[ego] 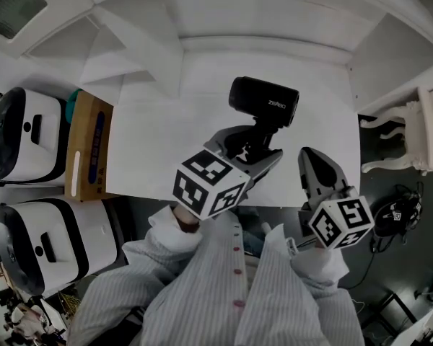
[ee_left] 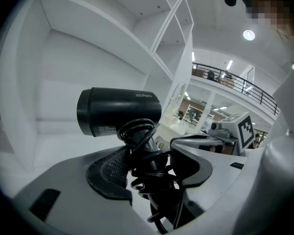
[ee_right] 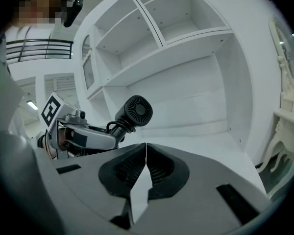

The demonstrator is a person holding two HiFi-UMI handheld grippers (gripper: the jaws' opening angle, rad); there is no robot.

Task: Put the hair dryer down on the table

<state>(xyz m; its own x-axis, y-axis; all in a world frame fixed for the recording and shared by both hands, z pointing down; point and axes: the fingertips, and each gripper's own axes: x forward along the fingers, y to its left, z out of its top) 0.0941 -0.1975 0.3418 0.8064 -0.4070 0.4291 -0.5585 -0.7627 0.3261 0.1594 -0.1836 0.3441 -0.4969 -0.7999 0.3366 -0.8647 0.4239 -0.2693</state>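
Note:
A black hair dryer (ego: 263,101) is held above the white table (ego: 166,143), barrel level and handle pointing down. My left gripper (ego: 249,148) is shut on its handle, which has the black cord wound round it. In the left gripper view the hair dryer (ee_left: 118,112) rises between the jaws, and the coiled cord (ee_left: 149,168) fills the gap. My right gripper (ego: 308,158) hangs to the right of the dryer, shut and empty. The right gripper view shows its jaws (ee_right: 145,153) touching, with the hair dryer (ee_right: 132,112) and my left gripper (ee_right: 115,133) off to the left.
White shelves (ee_right: 157,28) rise behind the table. A cardboard box (ego: 86,146) and two white cases (ego: 25,135) stand left of the table. A white chair (ego: 418,132) is at the right, and cables (ego: 397,218) lie on the dark floor.

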